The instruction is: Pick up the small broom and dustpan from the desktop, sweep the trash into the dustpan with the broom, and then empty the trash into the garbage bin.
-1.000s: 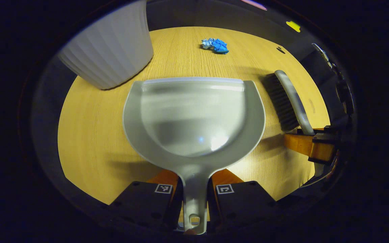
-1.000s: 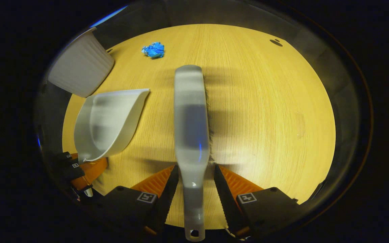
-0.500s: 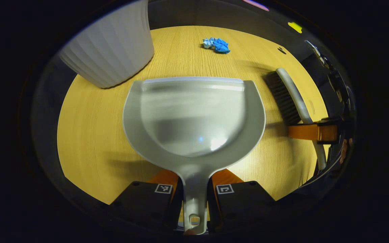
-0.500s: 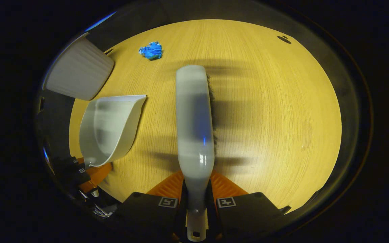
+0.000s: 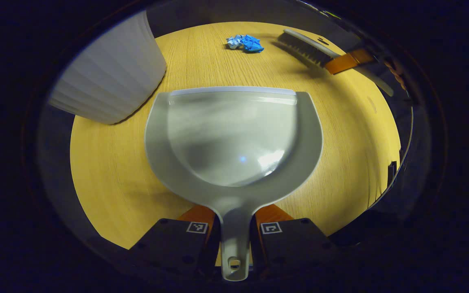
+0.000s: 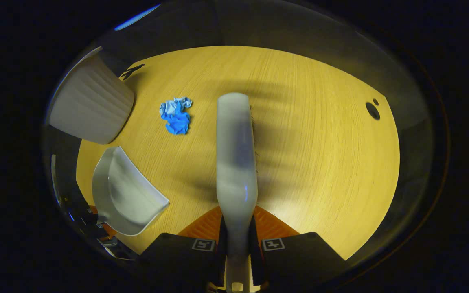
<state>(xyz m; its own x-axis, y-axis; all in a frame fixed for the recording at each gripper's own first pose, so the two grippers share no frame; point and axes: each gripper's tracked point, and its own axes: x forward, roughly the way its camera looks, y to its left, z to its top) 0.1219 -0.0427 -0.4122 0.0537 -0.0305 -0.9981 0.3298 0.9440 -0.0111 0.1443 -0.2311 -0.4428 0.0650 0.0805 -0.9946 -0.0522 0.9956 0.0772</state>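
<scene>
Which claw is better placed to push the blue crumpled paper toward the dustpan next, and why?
The right claw: it grips the broom, whose bristles sit just beside the paper. The left claw holds the dustpan, farther back, mouth facing the paper.

Table: round, light wood grain, lit warmly from above, with a small dark hole near one edge. Surroundings are dark.

We list open bench on the broom's right; blue crumpled trash lies just left of it, the ribbed bin and dustpan farther left.
</scene>
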